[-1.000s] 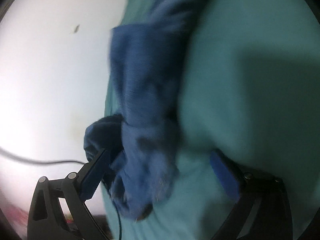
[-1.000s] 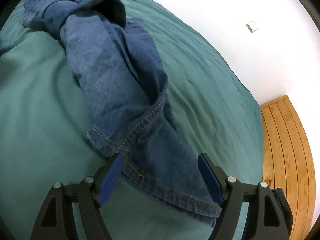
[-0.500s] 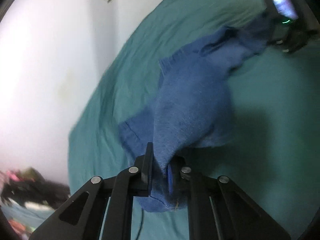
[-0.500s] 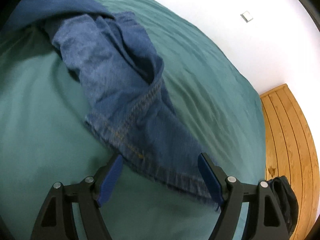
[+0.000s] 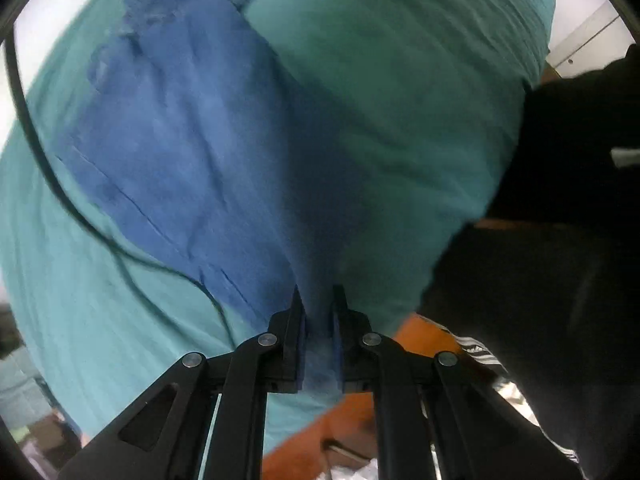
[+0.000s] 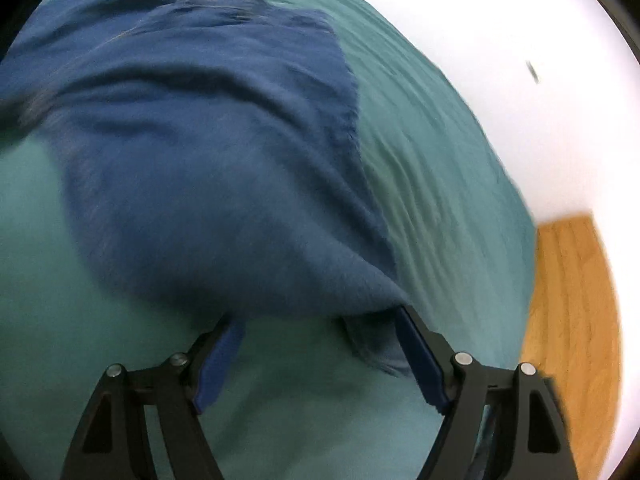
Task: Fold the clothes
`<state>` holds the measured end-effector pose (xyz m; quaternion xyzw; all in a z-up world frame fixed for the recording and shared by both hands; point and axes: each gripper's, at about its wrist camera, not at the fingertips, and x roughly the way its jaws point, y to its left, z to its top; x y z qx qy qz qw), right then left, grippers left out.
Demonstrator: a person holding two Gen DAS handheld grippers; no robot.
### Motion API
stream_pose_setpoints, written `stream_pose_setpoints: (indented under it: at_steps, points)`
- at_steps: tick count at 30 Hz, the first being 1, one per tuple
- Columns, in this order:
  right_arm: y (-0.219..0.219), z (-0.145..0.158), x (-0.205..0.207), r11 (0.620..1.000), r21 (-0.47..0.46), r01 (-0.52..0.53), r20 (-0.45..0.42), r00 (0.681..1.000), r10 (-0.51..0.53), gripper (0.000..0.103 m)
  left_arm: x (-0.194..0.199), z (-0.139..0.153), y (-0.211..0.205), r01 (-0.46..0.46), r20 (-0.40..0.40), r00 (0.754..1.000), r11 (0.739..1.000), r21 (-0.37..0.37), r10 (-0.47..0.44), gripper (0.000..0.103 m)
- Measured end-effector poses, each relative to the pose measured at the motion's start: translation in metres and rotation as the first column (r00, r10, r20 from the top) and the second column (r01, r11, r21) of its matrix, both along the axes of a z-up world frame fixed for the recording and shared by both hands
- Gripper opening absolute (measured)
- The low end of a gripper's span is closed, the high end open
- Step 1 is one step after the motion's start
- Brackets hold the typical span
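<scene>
Nearest the left wrist camera, the left gripper [image 5: 318,316] has its fingers pressed together on a bunched edge of the blue denim jeans [image 5: 192,152], the cloth passing up between the blue pads; the pinch appears meant to lift and draw that end so the garment can be spread before folding. From the pinch the jeans fan out across the teal bedsheet [image 5: 400,92], lying on the bed with seam lines visible, though motion blur hides finer detail. A thin black cable [image 5: 60,196] crosses the sheet and part of the denim at the left. In the right wrist view, the right gripper [image 6: 320,344] stands with its fingers spread wide and nothing between them; the near edge of the jeans [image 6: 208,168] lies just ahead of the fingertips, over the green sheet [image 6: 440,184], which judges as a position ready to take a second hold. Whether the right pad touches the cloth cannot be told. Beyond the bed edge lie a wooden floor [image 6: 572,300] and a white wall [image 6: 500,60]. No containers are visible in either view.
</scene>
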<state>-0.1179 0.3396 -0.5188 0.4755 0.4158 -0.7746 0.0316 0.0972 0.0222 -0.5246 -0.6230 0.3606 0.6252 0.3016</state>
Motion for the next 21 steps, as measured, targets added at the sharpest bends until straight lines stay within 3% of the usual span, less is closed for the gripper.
stream_pose_setpoints:
  at_steps: [3, 6, 7, 10, 11, 13, 16, 21]
  points:
    - [-0.006, -0.008, 0.031, 0.982, 0.127, -0.136, -0.032, 0.989, 0.141, 0.098, -0.014, -0.016, 0.004, -0.034, -0.031, 0.999, 0.998, -0.043, 0.033, 0.01]
    - [-0.011, -0.042, 0.048, 0.937, 0.277, -0.211, -0.063, 0.97, 0.237, 0.098, -0.038, -0.027, 0.016, -0.062, -0.095, 0.994, 0.995, -0.074, 0.055, 0.015]
    - [-0.009, -0.049, 0.042, 0.934, 0.282, -0.22, -0.068, 0.966, 0.248, 0.098, -0.046, -0.03, 0.022, -0.068, -0.12, 0.991, 0.994, -0.09, 0.057, 0.022]
    - [-0.007, -0.048, 0.011, 0.951, 0.236, -0.2, -0.166, 0.956, 0.242, 0.098, -0.067, -0.032, 0.041, -0.096, -0.25, 0.966, 0.986, -0.137, 0.059, 0.081]
    - [-0.008, -0.048, 0.0, 0.953, 0.232, -0.195, -0.183, 0.953, 0.24, 0.094, -0.073, -0.031, 0.048, -0.098, -0.275, 0.959, 0.987, -0.124, 0.061, 0.083]
    - [-0.006, -0.046, -0.016, 0.974, 0.156, -0.163, -0.134, 0.974, 0.184, 0.005, -0.079, -0.033, 0.058, -0.092, -0.278, 0.959, 0.989, -0.117, 0.056, 0.083]
    - [-0.002, -0.034, -0.026, 0.996, 0.017, -0.085, -0.02, 0.996, 0.086, 0.005, -0.084, -0.051, 0.075, -0.1, -0.275, 0.959, 0.988, -0.115, 0.066, 0.083]
    - [-0.003, 0.028, 0.058, 0.992, -0.125, 0.021, 0.148, 0.989, -0.002, 0.005, -0.104, -0.047, 0.076, -0.165, -0.253, 0.957, 0.984, -0.069, 0.143, 0.083]
